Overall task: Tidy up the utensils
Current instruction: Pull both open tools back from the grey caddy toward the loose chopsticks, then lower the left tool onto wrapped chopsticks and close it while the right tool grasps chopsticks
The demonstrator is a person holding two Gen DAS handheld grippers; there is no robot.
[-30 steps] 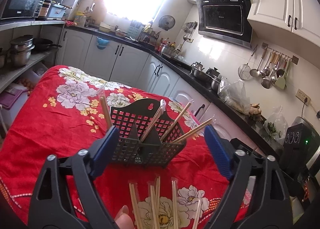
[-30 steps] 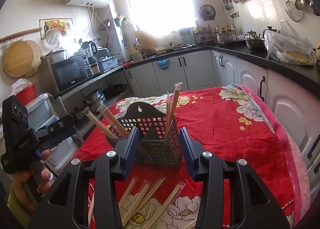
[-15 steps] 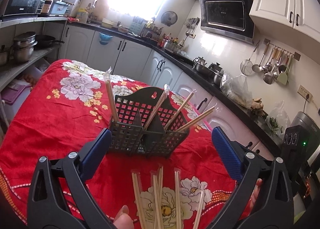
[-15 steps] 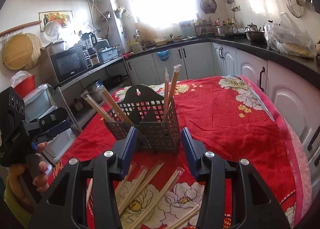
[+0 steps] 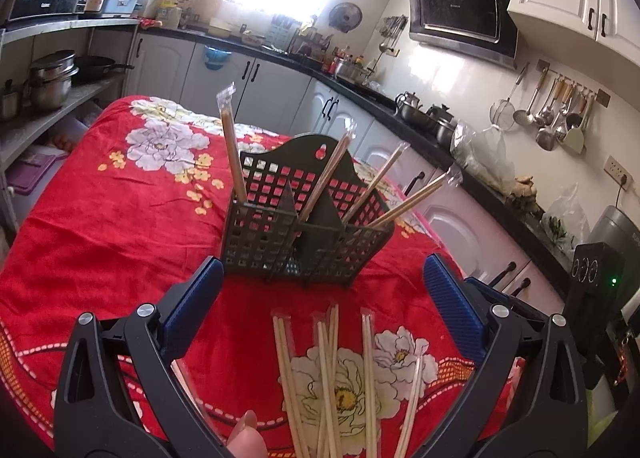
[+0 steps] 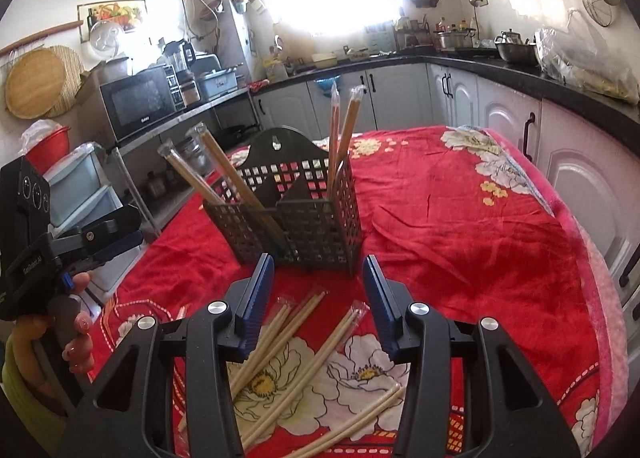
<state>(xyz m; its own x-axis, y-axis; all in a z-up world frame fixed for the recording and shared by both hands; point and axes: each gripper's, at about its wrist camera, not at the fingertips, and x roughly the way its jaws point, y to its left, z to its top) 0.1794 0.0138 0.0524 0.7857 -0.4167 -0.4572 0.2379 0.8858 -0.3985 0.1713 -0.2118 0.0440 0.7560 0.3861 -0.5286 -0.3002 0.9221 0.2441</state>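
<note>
left wrist: chopsticks [image 5: 328, 374] between tool [image 5: 320, 290] fingers

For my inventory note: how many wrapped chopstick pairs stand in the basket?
4 pairs: two lean left at the basket's left end, two stand nearly upright at its right end. None looks hidden.

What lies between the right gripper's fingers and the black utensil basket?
In the right wrist view, the right gripper is open; between it and the black utensil basket lies bare red tablecloth. The loose wrapped chopsticks lie below the fingers.
</note>
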